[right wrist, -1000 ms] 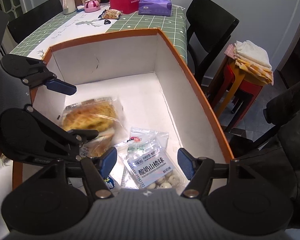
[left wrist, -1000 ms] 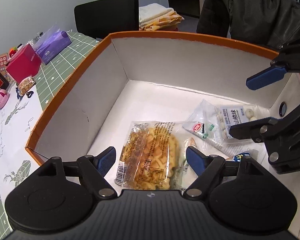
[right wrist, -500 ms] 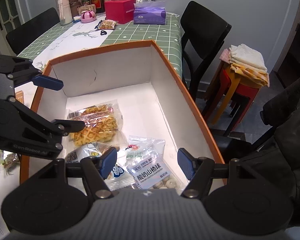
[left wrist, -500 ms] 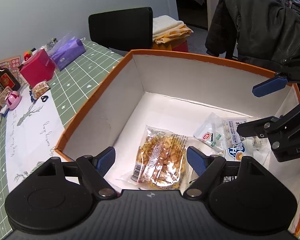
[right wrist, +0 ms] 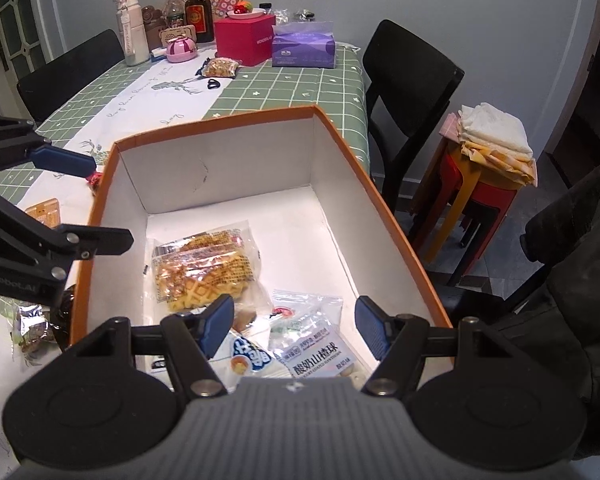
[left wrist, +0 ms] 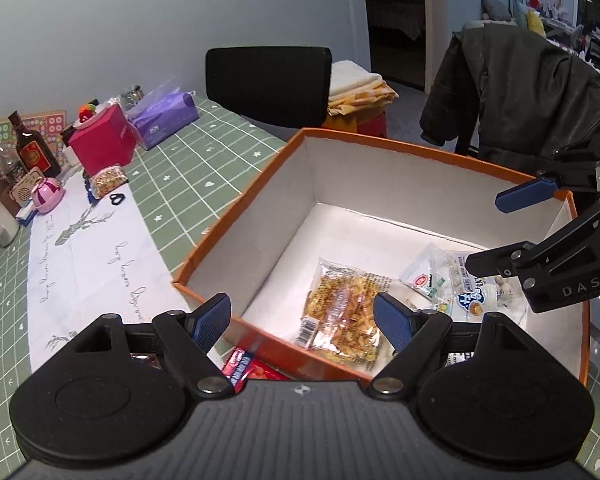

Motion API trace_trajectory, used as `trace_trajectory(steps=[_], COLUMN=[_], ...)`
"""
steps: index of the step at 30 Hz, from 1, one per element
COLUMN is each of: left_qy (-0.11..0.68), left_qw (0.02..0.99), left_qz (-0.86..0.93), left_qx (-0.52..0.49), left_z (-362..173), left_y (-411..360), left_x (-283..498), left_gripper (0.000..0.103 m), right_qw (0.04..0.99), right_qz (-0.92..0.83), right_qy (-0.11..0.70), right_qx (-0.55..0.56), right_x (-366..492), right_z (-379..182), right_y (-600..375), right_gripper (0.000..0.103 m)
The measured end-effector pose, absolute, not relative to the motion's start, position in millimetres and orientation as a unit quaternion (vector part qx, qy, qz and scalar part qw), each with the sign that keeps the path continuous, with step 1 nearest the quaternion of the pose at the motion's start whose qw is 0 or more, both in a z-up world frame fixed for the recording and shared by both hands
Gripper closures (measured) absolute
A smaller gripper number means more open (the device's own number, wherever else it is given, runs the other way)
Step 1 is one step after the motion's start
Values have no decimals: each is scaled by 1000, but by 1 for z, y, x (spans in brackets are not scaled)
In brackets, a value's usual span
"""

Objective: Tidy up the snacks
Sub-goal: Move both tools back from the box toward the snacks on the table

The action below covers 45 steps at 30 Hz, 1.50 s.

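**Both grippers hang open over the snack box**

Left gripper (left wrist: 306, 320) is up above the near wall of the orange box (left wrist: 240, 204), jaws spread wide and holding nothing. Between its fingertips and a little ahead lies the waffle packet (left wrist: 346, 316), flat on the white floor of the box. Just under the left finger, outside the box wall, a red wrapper (left wrist: 242, 366) peeks out on the table.

Over to the right gripper (right wrist: 296, 326): also wide open, empty, hovering above the box's near end. Directly between its jaws sits the hawthorn ball bag (right wrist: 320, 354), beside the left fingertip a blue-lettered packet (right wrist: 250, 356), and ahead of that finger the waffle packet again. A small clear sachet (right wrist: 296, 312) lies just ahead of the gap. Far beyond both jaws, a red box (right wrist: 244, 38) and purple tissue pack (right wrist: 304, 46) stand on the green tablecloth (right wrist: 300, 88).
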<state>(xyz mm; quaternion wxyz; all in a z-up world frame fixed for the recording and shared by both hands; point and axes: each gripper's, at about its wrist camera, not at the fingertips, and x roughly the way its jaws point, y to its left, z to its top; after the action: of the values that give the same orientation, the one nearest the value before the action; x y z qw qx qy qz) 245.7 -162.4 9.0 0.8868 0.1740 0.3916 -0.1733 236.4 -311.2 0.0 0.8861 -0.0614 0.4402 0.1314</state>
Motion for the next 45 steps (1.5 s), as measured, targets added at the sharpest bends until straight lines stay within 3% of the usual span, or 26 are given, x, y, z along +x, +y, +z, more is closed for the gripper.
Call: trace_trajectory(steps=[17, 29, 37, 45], left_qy=[368, 369, 396, 445], left_qw=[911, 926, 917, 886], left_qz=[-136, -65, -11, 34], left_qx=[128, 41, -47, -126], left_z=[30, 6, -27, -64], left_y=[-44, 49, 80, 100], left_x=[197, 168, 168, 178], left_gripper=[8, 8, 5, 5], right_qw=[901, 902, 881, 843], right_qz=[171, 227, 286, 321], right_qy=[392, 354, 349, 390], right_qx=[-76, -100, -143, -183], right_x=[214, 186, 155, 143], right_z=[28, 40, 22, -30], right_y=[-266, -205, -144, -94], right_gripper=[37, 37, 37, 36])
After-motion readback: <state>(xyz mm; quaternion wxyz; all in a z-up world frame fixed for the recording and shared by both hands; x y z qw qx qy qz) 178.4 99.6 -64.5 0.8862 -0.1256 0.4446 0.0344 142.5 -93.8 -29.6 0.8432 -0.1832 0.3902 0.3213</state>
